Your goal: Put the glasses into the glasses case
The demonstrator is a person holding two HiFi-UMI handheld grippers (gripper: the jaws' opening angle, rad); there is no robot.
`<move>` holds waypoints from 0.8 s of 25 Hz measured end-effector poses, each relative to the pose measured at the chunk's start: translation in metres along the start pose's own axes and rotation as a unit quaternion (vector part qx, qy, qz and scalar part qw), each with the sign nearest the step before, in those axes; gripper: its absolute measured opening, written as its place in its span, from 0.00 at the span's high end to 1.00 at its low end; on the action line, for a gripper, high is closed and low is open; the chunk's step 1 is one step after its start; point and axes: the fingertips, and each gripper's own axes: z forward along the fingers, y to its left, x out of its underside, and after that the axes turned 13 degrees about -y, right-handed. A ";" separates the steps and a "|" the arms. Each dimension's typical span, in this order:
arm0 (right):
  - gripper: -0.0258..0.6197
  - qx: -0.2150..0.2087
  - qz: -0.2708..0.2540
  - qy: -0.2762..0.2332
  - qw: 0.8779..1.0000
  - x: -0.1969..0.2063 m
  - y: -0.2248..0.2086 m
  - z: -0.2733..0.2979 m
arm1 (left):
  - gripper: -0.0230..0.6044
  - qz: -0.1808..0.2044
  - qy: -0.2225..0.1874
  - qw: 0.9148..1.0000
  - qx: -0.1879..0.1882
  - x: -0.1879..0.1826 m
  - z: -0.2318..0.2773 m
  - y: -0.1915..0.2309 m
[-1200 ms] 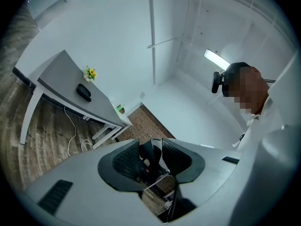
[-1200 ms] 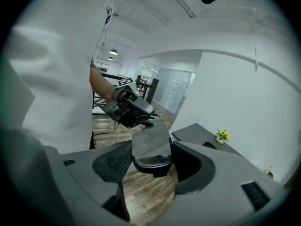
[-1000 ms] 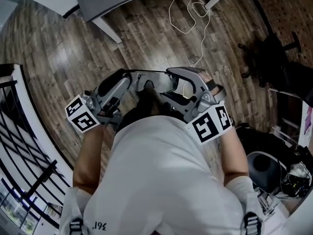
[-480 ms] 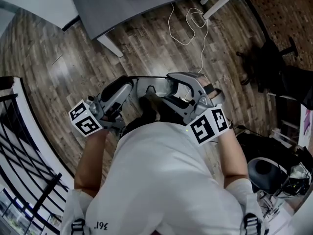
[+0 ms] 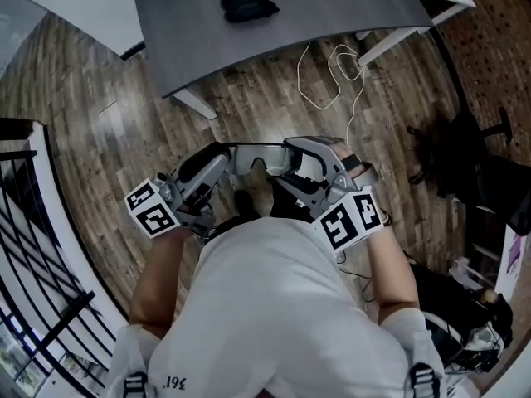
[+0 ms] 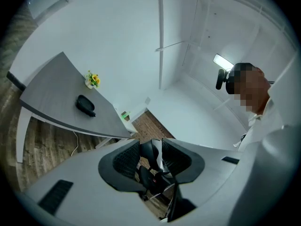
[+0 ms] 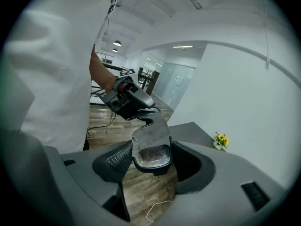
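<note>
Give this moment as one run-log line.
left gripper: grips clear dark-framed glasses | right gripper: grips glasses | black oval case: on grey table, untouched

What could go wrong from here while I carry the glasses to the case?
The glasses hang over wood floor, gripped at each end by the left gripper and right gripper; uneven pulling could bend or drop them. The case on the table looks shut, with both grippers busy. A loose cable beside the table could trip you.

We see the table [image 5: 332,7] run off the head view's top edge. The glasses case [image 5: 248,3], back from its near edge: too small to tell open or closed. Ends of the glasses [image 5: 255,157] are hidden inside the left gripper [image 5: 224,157] and right gripper [image 5: 286,157].
</note>
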 end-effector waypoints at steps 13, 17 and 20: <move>0.55 -0.029 -0.045 -0.004 0.999 0.053 -0.082 -0.029 | 0.72 0.019 -0.029 0.999 -0.033 0.011 0.091 0.017; 0.55 -0.039 -0.052 -0.010 0.998 0.063 -0.098 -0.032 | 0.72 0.024 -0.037 0.998 -0.045 0.010 0.107 0.020; 0.55 -0.046 -0.054 -0.013 0.997 0.067 -0.109 -0.025 | 0.72 0.026 -0.039 0.997 -0.053 0.004 0.112 0.025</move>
